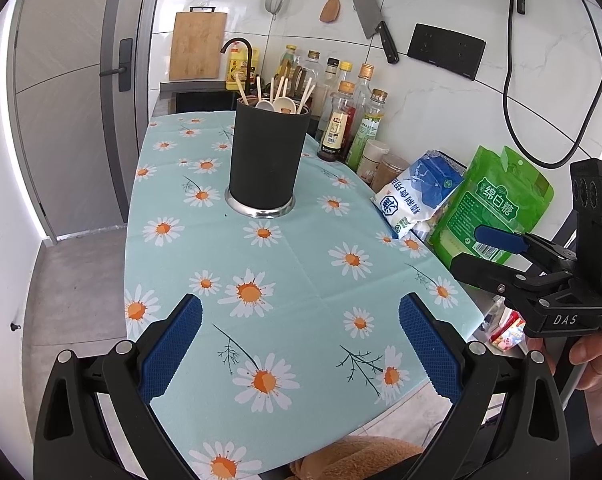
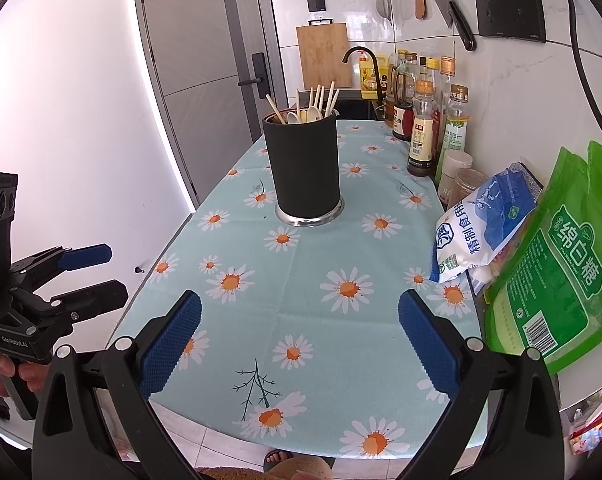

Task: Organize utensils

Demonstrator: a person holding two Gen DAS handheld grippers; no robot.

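A black cylindrical utensil holder (image 1: 268, 156) with a matte wall and a shiny metal base ring stands upright at the far middle of the counter (image 1: 301, 272), on a pale blue daisy-print cloth (image 2: 325, 320). Pale wooden chopsticks (image 2: 321, 98) and white spoons (image 2: 313, 114) stick out of its mouth; their lower parts are hidden inside.

The left hand-held gripper (image 1: 300, 344) hovers over the near cloth, its blue textured pads wide apart, holding and touching nothing. The right hand-held gripper (image 2: 299, 342) is likewise spread wide and empty.

Along the right wall stand glass bottles (image 1: 343, 120), a white-and-blue salt bag (image 2: 485, 224) and a glossy green sugar pouch (image 2: 557, 272). The pouch's far side is cut off at the frame edge.
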